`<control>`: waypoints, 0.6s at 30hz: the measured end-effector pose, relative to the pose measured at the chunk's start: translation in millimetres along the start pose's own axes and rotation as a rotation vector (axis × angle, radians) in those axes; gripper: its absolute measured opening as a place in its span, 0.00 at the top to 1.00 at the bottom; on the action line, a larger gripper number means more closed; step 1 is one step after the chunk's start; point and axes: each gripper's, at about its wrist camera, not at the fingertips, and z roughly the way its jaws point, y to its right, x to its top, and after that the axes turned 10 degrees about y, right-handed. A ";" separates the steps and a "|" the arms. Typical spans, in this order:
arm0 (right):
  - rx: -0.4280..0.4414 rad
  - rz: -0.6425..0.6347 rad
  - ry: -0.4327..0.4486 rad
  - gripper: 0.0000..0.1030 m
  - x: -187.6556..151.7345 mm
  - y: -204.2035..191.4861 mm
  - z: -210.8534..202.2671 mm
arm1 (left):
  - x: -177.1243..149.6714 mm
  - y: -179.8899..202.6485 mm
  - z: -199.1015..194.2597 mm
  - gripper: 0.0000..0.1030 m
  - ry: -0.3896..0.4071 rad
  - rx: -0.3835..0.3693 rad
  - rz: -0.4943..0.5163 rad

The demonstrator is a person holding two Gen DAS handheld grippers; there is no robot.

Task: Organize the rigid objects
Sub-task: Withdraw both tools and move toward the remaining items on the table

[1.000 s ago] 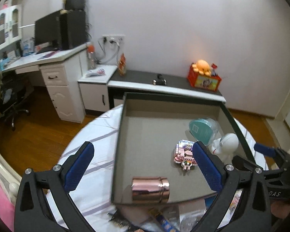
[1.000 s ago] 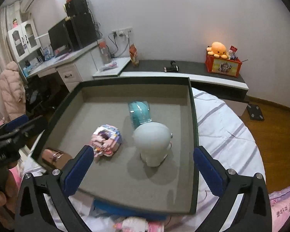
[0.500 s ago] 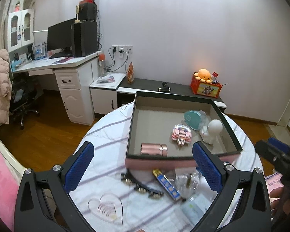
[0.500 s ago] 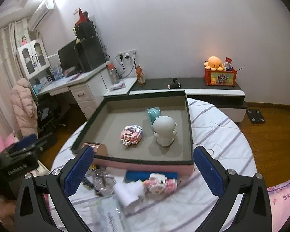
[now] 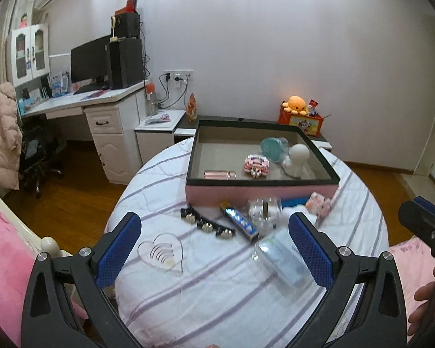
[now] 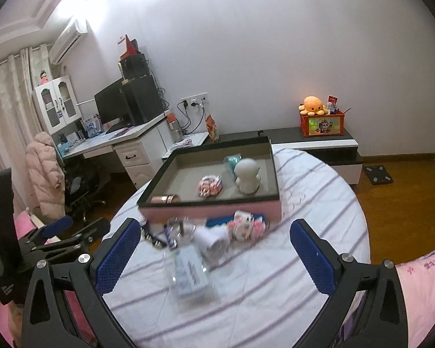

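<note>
Pink-sided box point(image 5: 261, 190) with a dark rim sits at frame centre on the round bench point(image 5: 217, 290), which carries a striped white cloth. Inside the box: rose-gold cylinder point(image 5: 219, 175) lying on its side at the near left wall; pink block toy point(image 5: 256, 166) mid-floor; teal container point(image 5: 272, 148) tipped behind it; white figurine point(image 5: 297, 159) upright toward the right wall.

Loose on the bench in front of the box: black hair clip point(image 5: 207, 224), blue strip pack point(image 5: 239, 222), clear glass jar point(image 5: 264, 211), clear heart dish point(image 5: 161, 253), a pale boxed item point(image 5: 287, 256), small pink toy point(image 5: 319, 201).

Jar and boxed item are motion-blurred in both views; their labels are unreadable. A blue flat item against the box front is mostly hidden.

Left gripper point(image 5: 214, 250): fingers spread wide, holding nothing. Right gripper point(image 6: 214, 256): fingers likewise apart, empty, lower frame.
</note>
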 end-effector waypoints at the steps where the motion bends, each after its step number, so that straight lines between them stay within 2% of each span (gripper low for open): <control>1: -0.001 -0.004 -0.001 0.00 -4.6 -2.1 -3.3 | -3.0 0.5 -2.3 0.00 -0.003 -0.006 -0.002; 7: 0.007 -0.025 -0.030 0.00 -25.0 -12.0 -9.3 | -15.5 5.7 -11.0 0.00 -0.021 -0.026 0.018; 18: 0.001 -0.036 -0.045 0.00 -29.6 -14.5 -8.5 | -20.1 6.0 -10.4 0.00 -0.027 -0.025 0.011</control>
